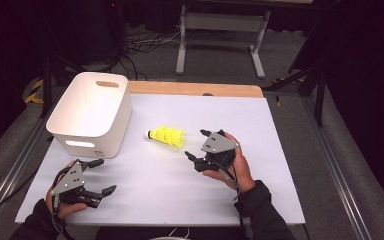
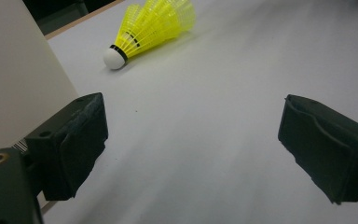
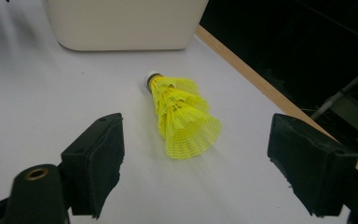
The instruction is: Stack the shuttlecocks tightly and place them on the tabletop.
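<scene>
A yellow plastic shuttlecock (image 1: 167,136) with a white cork tip lies on its side on the white table top (image 1: 240,120), cork toward the bin. My right gripper (image 1: 196,144) sits just to its right, open, with the jaws wide apart. In the right gripper view the shuttlecock (image 3: 182,121) lies just ahead of the right gripper (image 3: 195,123), skirt end nearest, untouched by either jaw. My left gripper (image 1: 105,176) rests at the front left of the table, open with nothing between its fingers. The left gripper (image 2: 191,112) faces the shuttlecock (image 2: 151,25) farther off.
A white plastic bin (image 1: 91,112) with handle cut-outs stands at the table's left, its wall (image 2: 14,70) close beside my left gripper. A wooden strip (image 1: 195,89) runs along the far table edge. Beyond it are cables and a metal stand on the floor.
</scene>
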